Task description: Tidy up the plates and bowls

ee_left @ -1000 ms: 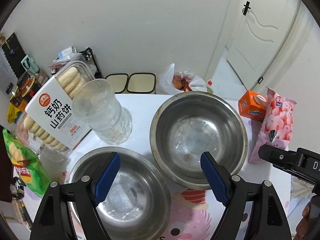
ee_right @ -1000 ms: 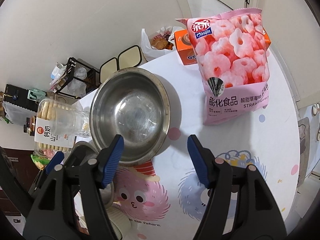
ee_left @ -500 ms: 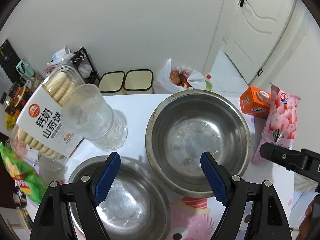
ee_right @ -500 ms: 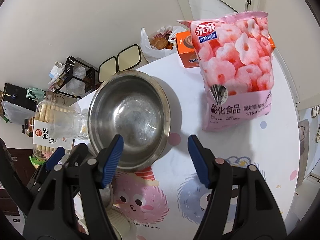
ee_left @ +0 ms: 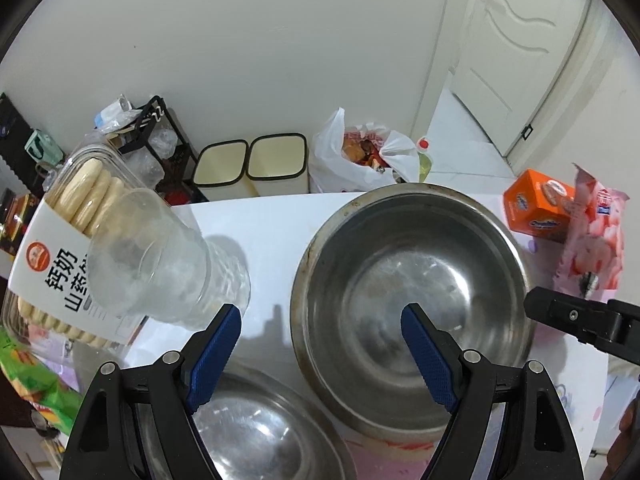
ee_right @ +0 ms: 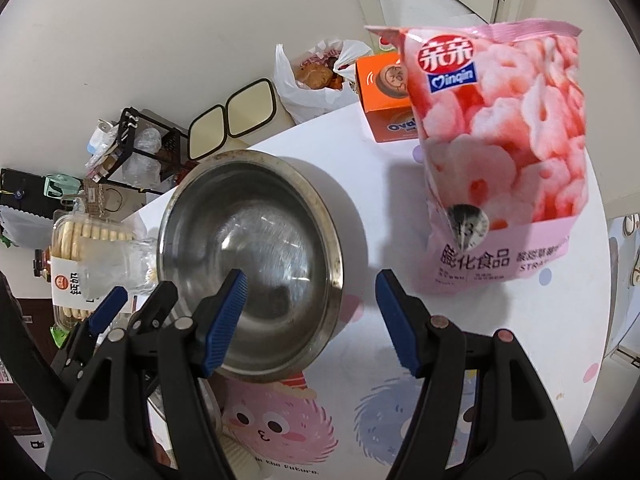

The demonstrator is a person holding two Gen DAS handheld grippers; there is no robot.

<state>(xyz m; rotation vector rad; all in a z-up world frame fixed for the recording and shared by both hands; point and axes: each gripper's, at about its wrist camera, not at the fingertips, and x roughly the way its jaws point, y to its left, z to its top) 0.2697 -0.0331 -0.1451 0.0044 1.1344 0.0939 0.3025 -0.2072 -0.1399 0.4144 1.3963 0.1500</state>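
Observation:
A large steel bowl (ee_left: 412, 292) (ee_right: 256, 252) stands on the white table. A second steel bowl (ee_left: 256, 436) lies nearer, low in the left wrist view. My left gripper (ee_left: 320, 344) is open above the large bowl's left rim, one blue pad over bare table and the other over the bowl's inside. My right gripper (ee_right: 312, 308) is open too and straddles the same bowl's right rim, its left pad over the bowl's inside and its right pad outside. Neither gripper holds anything. The left gripper's fingers (ee_right: 108, 312) show at the left of the right wrist view.
A clear glass jar (ee_left: 160, 264) and a cookie box (ee_left: 60, 264) stand left of the bowls. A pink snack bag (ee_right: 508, 152) and an orange box (ee_right: 384, 96) stand at the right. A green chip bag (ee_left: 28, 384) lies at the far left. Bins and a plastic bag sit on the floor behind.
Both grippers have come down and forward toward the large bowl, which looms larger in both views. The jaws have kept the same width.

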